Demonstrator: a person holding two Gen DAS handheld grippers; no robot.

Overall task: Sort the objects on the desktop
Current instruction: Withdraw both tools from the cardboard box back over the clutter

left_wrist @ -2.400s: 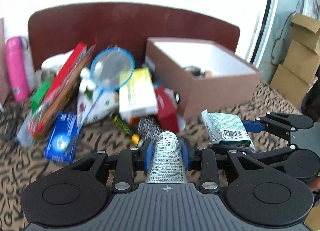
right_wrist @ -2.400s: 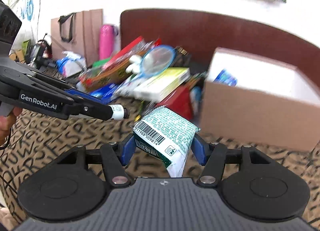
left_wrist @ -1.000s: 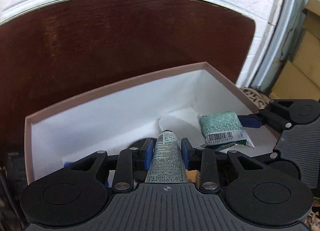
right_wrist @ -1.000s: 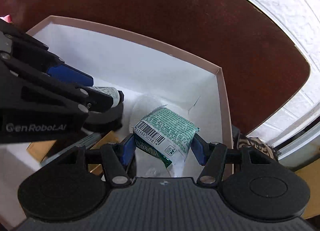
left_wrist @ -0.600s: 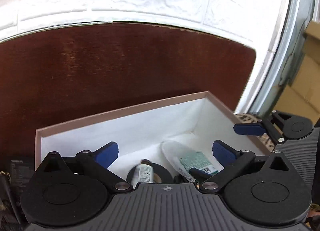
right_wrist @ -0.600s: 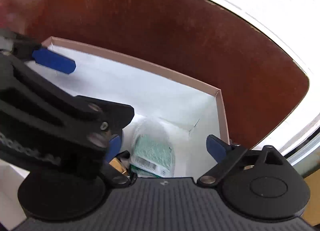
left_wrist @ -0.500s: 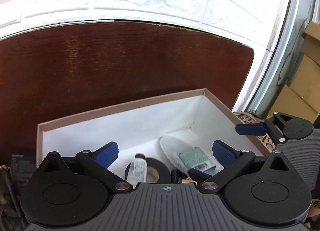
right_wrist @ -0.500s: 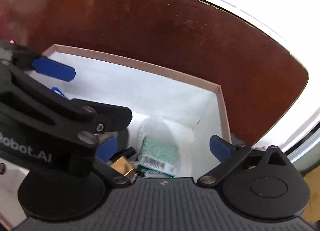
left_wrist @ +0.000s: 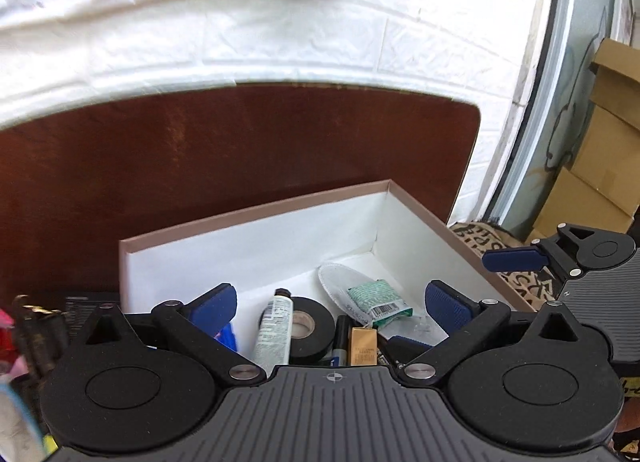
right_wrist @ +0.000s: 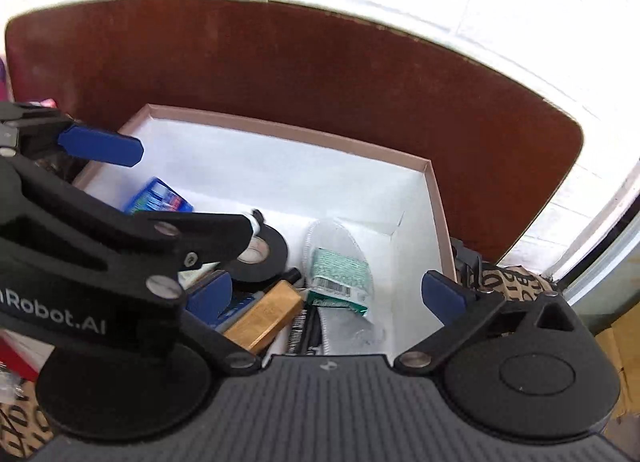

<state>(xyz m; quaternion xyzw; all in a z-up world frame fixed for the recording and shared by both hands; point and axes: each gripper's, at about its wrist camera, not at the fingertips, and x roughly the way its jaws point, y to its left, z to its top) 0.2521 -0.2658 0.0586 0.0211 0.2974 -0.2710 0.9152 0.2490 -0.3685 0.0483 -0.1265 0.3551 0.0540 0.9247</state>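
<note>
A brown cardboard box (left_wrist: 256, 221) with a white inside stands before a dark wooden board; it also shows in the right wrist view (right_wrist: 288, 131). In it lie a white tube (left_wrist: 274, 328), a black tape roll (left_wrist: 310, 324), a green packet (left_wrist: 378, 300) on a clear blister pack, and a gold box (left_wrist: 363, 348). The green packet (right_wrist: 340, 274), the tape roll (right_wrist: 262, 252) and the gold box (right_wrist: 264, 316) show in the right wrist view too. My left gripper (left_wrist: 332, 312) is open and empty above the box's near side. My right gripper (right_wrist: 328, 294) is open and empty beside it.
A blue packet (right_wrist: 158, 197) lies in the box's left part. A white brick wall (left_wrist: 280, 33) rises behind the board. Cardboard boxes (left_wrist: 600, 141) stand at the far right. Patterned cloth (left_wrist: 480, 238) covers the table right of the box.
Both grippers carried the tube and green packet to the box, opened and dropped them in. Since then both have pulled back and risen, so more of the box shows.
</note>
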